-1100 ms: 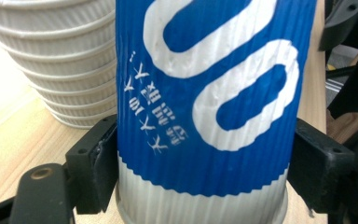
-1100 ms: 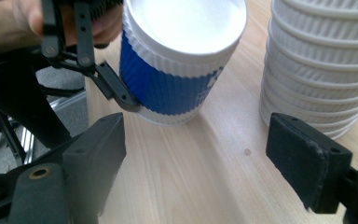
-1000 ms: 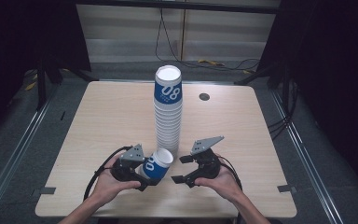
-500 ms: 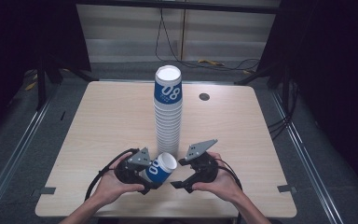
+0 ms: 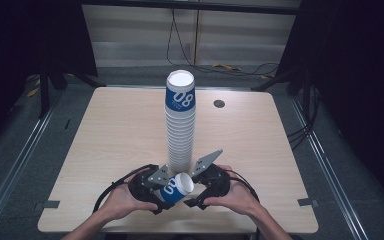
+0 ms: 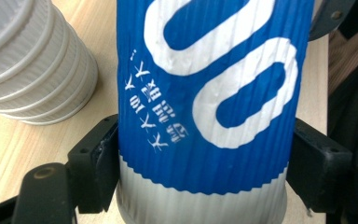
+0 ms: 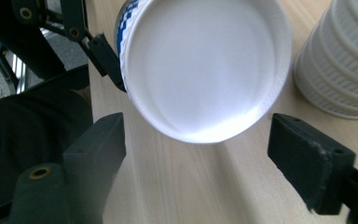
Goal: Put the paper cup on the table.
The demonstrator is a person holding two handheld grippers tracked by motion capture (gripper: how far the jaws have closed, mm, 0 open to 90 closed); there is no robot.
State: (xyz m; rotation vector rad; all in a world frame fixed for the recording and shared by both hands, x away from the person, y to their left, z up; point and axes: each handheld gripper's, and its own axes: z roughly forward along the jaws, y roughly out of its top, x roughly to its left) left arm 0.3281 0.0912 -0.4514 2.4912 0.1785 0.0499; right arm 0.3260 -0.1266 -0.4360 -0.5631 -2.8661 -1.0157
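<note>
Table [image 5: 110,135]: pale wood, carrying everything.
Stack of cups [image 5: 180,130]: tall, upright, just behind the hands.
Cup [image 5: 176,188]: blue paper, tipped on its side near the front edge; probably light, thin-walled, easily crushed, so hold the ribbed sleeve gently.
Left gripper [image 6: 200,158]: pinching the cup's sleeve.
Right gripper [image 7: 196,154]: spread, facing the cup's mouth, not touching.

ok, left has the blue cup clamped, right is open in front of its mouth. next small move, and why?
Probably ease the right gripper forward until its jaws straddle the blue cup's rim, then close. The left gripper grips the cup by its sides, lying tilted with its open mouth facing the right gripper, whose jaws stand apart just short of the rim. The cup stack stands close behind, so keep the move short.
</note>
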